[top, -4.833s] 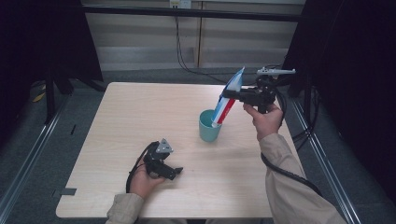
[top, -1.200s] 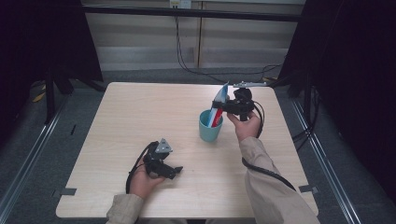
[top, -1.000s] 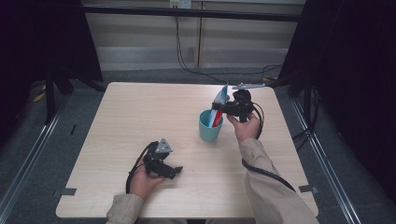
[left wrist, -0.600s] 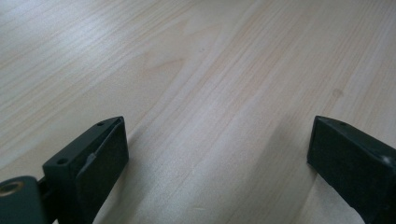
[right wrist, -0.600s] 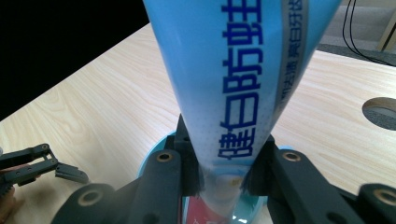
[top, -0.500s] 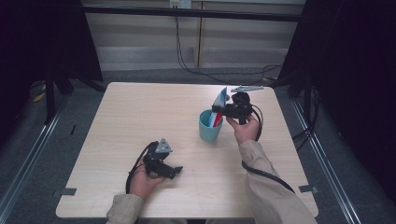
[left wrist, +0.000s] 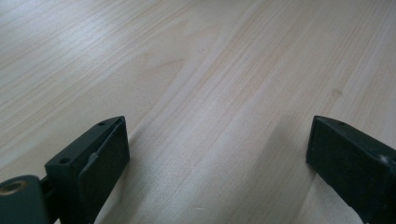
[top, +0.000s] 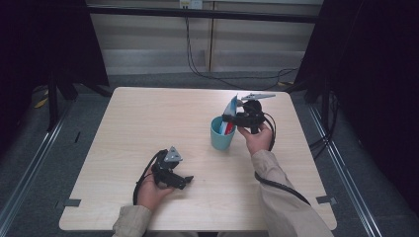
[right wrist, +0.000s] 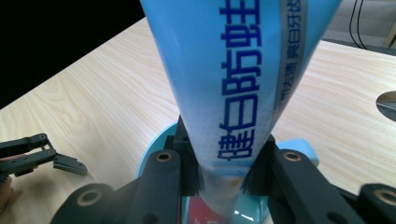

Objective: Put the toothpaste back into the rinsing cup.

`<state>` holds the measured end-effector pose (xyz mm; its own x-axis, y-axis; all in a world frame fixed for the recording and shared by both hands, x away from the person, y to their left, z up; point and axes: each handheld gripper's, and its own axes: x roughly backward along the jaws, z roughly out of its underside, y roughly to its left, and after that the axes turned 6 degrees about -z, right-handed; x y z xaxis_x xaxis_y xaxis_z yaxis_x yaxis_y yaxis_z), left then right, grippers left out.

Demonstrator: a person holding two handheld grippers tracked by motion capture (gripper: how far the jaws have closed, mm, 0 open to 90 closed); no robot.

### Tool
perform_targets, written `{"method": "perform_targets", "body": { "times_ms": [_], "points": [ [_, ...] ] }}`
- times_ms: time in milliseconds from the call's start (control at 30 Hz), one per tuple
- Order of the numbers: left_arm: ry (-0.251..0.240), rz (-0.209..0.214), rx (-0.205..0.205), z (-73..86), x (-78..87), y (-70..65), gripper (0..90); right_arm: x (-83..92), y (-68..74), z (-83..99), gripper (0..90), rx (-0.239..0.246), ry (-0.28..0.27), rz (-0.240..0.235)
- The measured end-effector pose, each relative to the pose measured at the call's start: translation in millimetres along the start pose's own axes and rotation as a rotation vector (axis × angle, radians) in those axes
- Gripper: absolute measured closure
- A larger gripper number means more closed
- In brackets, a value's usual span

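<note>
Clamping a blue toothpaste tube [right wrist: 233, 93] printed 健白防蛀, right hand-held gripper [right wrist: 219, 179] over teal cup [top: 221, 139], left hand-held gripper [left wrist: 215, 154] released

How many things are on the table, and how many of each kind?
Light blue toothpaste tube with blue lettering: 1
Teal plastic cup: 1
Black hand-held grippers, left gripper and right gripper: 2
Total: 4

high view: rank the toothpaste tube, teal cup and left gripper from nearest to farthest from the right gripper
1. Toothpaste tube: clamped between the jaws of the right gripper, at its tip.
2. Teal cup: directly beneath the tube, whose lower end sits inside it.
3. Left gripper: far off near the table's front edge, to the left, jaws open on bare wood.
</note>
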<state>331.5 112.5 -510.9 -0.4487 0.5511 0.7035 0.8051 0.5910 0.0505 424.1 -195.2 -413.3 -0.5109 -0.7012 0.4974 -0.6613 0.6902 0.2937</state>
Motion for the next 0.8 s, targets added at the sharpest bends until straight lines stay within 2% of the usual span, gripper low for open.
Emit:
{"method": "perform_targets", "body": {
  "times_ms": [467,567,800],
  "points": [
    [-0.001,0.001,0.000,0.0,0.0,0.0,5.8,-0.7,-4.1,0.1,70.9,-0.027,-0.006,0.011],
    [-0.001,0.001,0.001,0.0,0.0,-0.1,5.8,-1.4,-4.4,-0.4,70.6,-0.015,-0.004,0.013],
    [-0.002,0.001,0.000,0.1,0.0,-0.1,6.1,0.0,-7.9,0.3,69.1,-0.033,-0.002,0.037]
  ]
}}
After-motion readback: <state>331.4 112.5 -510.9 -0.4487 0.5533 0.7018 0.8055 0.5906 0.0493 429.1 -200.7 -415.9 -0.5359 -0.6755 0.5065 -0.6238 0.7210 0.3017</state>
